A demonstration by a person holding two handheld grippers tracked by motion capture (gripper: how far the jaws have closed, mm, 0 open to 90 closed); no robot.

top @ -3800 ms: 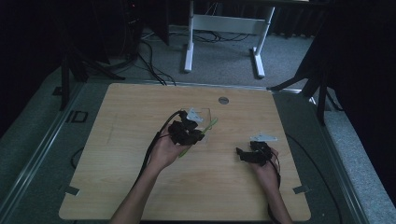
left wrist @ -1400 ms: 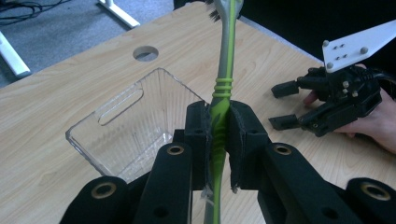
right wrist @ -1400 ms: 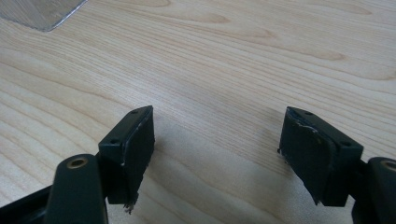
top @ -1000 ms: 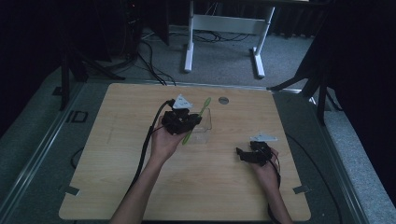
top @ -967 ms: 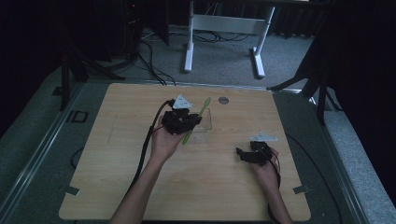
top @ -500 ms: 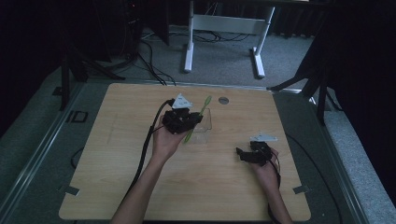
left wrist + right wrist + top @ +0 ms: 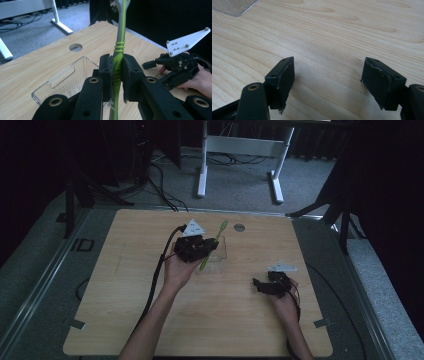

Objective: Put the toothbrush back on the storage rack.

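Observation:
My left gripper [image 7: 200, 247] [image 7: 116, 73] is shut on a green toothbrush [image 7: 212, 245] [image 7: 119, 37], pinched at mid-handle, brush head pointing up and away. It hangs over a clear plastic box [image 7: 216, 259] [image 7: 67, 77] standing on the wooden table [image 7: 125, 295]. My right gripper [image 7: 260, 285] [image 7: 328, 80] rests low over bare table to the right, jaws wide open with nothing between them. In the left gripper view the right gripper [image 7: 150, 65] appears off to the right, held by a hand.
A round hole [image 7: 239, 227] [image 7: 75, 47] sits in the tabletop near the far edge, behind the box. A corner of the clear box [image 7: 234, 6] lies at the upper left of the right gripper view. A white desk frame [image 7: 240, 150] stands on the floor beyond.
Since 3.8 s ago my left gripper has carried the toothbrush toward the far side, over the clear box. In the last second it barely moved. The right gripper has stayed put.

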